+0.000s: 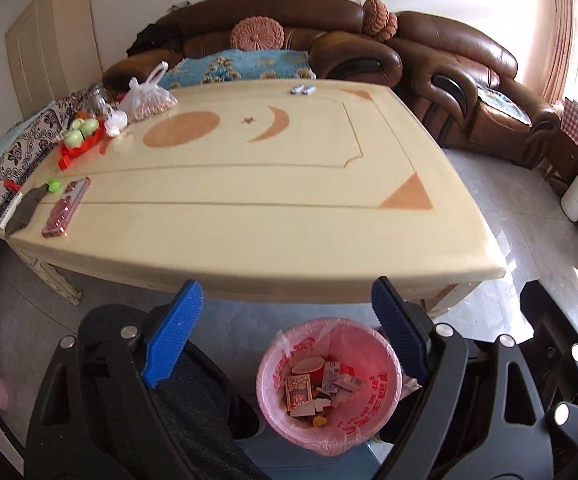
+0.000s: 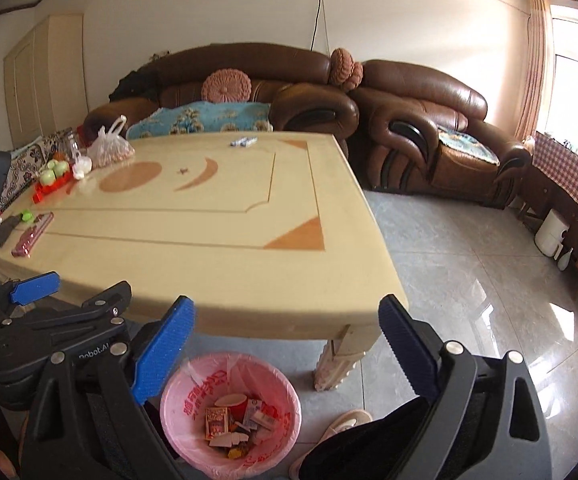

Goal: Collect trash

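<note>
Already the pink-lined trash bin (image 1: 329,388) on the floor, just in front of the table's near edge, holds a fair heap of rubbish: a red paper cup (image 1: 308,366), small cartons and wrappers. That suggests most of the collecting is done. The near half of the cream table (image 1: 273,220) is bare, and what is left sits along its left side and far edge: a pink packet (image 1: 66,209) near the left front corner, a green ball (image 1: 53,185) just behind it, a filled plastic bag (image 1: 147,98) at the far left, and two small wrapped pieces (image 1: 303,89) at the far edge. Whether any of these counts as trash is hard to judge. The left gripper (image 1: 289,328) stands wide open above the bin, nothing between its blue fingers (image 1: 175,332). The right gripper (image 2: 289,340) is likewise spread wide and empty, touching nothing.
</note>
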